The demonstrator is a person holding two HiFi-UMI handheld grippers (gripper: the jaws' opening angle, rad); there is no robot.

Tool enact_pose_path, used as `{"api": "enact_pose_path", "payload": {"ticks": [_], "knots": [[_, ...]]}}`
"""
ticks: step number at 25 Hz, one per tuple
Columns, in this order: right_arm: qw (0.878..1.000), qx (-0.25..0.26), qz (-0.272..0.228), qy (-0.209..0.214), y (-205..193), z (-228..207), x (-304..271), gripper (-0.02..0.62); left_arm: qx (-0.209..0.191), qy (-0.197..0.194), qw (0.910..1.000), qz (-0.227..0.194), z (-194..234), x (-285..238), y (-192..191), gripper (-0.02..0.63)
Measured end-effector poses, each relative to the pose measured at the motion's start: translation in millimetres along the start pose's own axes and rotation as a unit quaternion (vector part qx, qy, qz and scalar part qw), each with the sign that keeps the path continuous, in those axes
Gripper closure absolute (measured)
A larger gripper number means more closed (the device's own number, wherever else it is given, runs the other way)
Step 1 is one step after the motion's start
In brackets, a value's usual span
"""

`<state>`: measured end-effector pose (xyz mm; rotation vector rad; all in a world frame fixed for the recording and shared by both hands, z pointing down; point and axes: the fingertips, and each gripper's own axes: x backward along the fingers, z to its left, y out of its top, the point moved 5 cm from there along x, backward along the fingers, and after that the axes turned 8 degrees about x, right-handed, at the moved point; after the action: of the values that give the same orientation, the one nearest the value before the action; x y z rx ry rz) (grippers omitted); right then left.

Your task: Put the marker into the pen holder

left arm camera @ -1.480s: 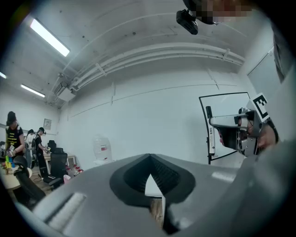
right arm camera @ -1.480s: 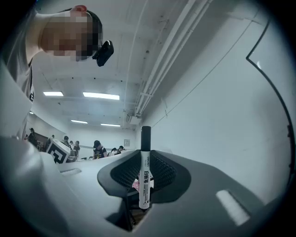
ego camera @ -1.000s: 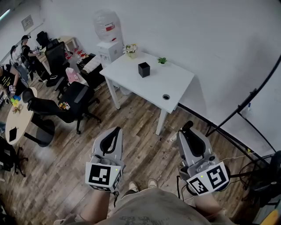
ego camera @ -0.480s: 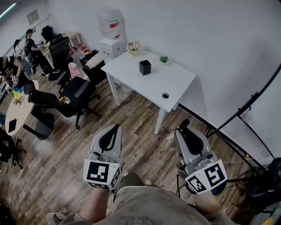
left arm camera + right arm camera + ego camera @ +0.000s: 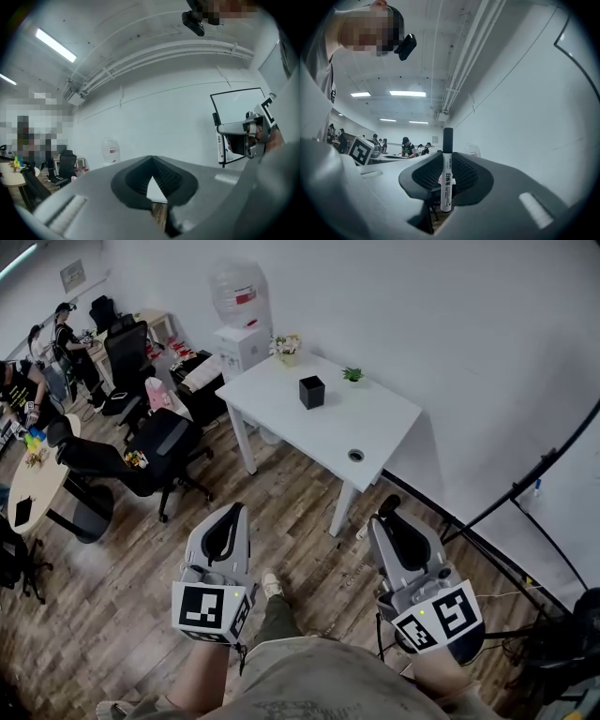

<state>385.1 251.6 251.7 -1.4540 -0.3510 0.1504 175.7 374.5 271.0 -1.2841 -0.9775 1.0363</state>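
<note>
A black square pen holder stands on the white table far ahead, across the wooden floor. My right gripper is held low at the right, shut on a white marker with a black cap. In the right gripper view the marker stands upright between the jaws of my right gripper, cap up. At the left, my left gripper is shut with nothing in it, and its pads meet in the left gripper view. Both grippers are well short of the table.
A water dispenser and a flower pot sit behind the table, with a small green plant on it. Office chairs, a round table and seated people fill the left. A black stand pole slants at the right.
The view has moved forward, so the white table lies a little nearer. Both grippers have risen slightly in the picture. The marker stays in my right gripper.
</note>
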Motion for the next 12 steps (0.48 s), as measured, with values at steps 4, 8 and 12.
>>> {"api": "enact_pose_path", "payload": {"ticks": [4,8,12], "knots": [[1.000,0.001,0.005,-0.007,-11.2,-10.7,-26.9,0.503,0.000,-0.003,1.0000,0.004,21.9,-30.0,-6.7,0.605],[1.000,0.001,0.010,-0.017,-19.8,-25.1,-66.0,0.503,0.004,-0.012,0.9999,0.008,47.4,-66.6,-8.7,0.605],[1.000,0.004,0.014,-0.025,-25.3,-39.4,-112.7,0.503,0.004,-0.025,0.9996,0.012,77.1,-109.2,-8.3,0.605]]}}
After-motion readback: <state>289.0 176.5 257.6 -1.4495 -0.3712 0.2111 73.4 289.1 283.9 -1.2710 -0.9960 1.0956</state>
